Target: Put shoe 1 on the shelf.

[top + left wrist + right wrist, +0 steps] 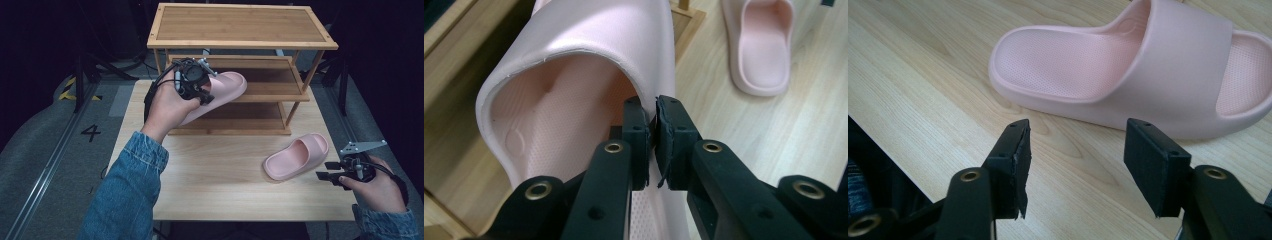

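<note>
Left gripper [653, 145] clamped on the strap edge of one pink slipper [220, 92], up by the rack [240, 65] middle shelf. Thin pinch, could slip and drop. Right gripper [1075, 165] wide open beside second slipper [296, 156] on counter [210, 175].

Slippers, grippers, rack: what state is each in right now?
Pink foam slipper in left gripper: lifted, pinched by its strap edge, at the middle shelf.
Second pink slipper: flat on table, untouched.
Left gripper: shut on slipper.
Right gripper: open, empty.
Wooden three-shelf rack: upright.
</note>
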